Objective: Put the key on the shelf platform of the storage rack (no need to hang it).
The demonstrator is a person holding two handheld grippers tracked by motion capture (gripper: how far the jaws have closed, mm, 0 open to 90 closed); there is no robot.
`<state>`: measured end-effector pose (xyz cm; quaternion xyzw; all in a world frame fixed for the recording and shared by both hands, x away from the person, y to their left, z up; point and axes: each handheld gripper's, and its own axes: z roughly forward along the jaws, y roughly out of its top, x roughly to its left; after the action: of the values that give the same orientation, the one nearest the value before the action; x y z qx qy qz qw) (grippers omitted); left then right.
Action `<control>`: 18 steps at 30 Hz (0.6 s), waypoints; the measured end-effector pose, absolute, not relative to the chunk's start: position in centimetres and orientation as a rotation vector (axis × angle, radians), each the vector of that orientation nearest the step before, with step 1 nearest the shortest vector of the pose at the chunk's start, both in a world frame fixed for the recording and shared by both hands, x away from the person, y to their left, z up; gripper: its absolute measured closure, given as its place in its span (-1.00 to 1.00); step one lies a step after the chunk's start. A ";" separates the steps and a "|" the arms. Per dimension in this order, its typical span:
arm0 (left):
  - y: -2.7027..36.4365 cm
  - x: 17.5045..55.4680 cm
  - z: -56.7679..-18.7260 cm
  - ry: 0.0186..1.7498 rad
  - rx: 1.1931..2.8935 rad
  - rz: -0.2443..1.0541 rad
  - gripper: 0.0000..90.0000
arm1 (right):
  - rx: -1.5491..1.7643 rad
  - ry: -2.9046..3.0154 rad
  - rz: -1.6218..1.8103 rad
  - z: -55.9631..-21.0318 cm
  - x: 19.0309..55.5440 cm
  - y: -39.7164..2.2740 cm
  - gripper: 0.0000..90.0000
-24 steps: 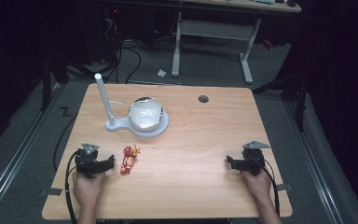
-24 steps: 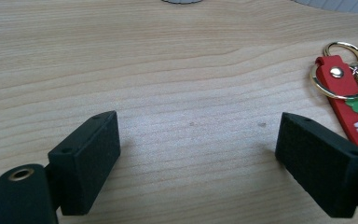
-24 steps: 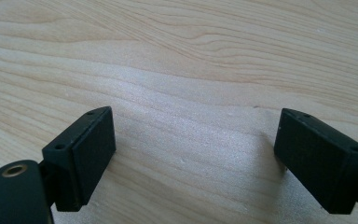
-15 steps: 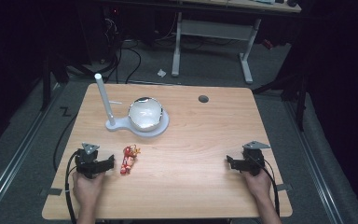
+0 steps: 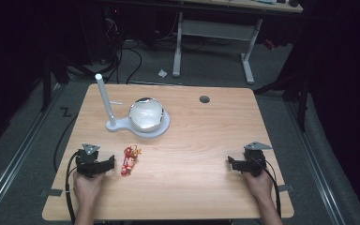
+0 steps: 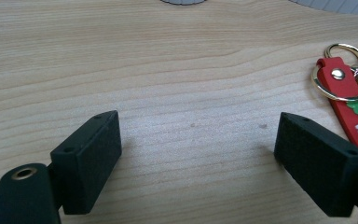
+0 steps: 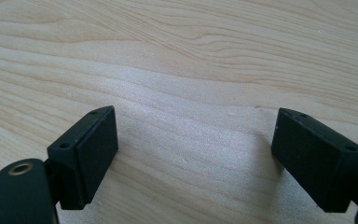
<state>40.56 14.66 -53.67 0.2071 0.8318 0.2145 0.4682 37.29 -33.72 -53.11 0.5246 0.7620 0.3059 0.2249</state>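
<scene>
Lying just beside the wide-open, empty left gripper (image 5: 108, 164): red keychain (image 5: 129, 160), seemingly untouched.

Both grippers, the left gripper (image 5: 108, 165) and the right gripper (image 5: 231, 163), are sporting chunky black blocky jaws with little screw holes. Grey triangle plates are sitting on top, and black cables are trailing off each one.

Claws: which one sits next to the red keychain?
The left claw. The red keychain lies on the table just beside its open jaws. The right claw, also open, rests far across the table with only bare wood around it.
</scene>
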 end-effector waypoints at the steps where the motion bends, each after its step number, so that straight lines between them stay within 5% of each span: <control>1: 14.7 40.6 -53.7 2.040 0.508 0.526 -0.67 | 1.448 2.102 0.844 -53.1 37.3 -33.7 -0.68; 18: 15.9 40.5 -52.5 2.060 0.518 0.453 -0.56 | 1.448 2.101 0.844 -53.1 37.2 -33.7 -0.68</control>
<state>40.52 15.88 -52.45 0.2109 0.8393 0.1844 0.4660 37.25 -33.72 -53.11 0.5248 0.7618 0.3059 0.2250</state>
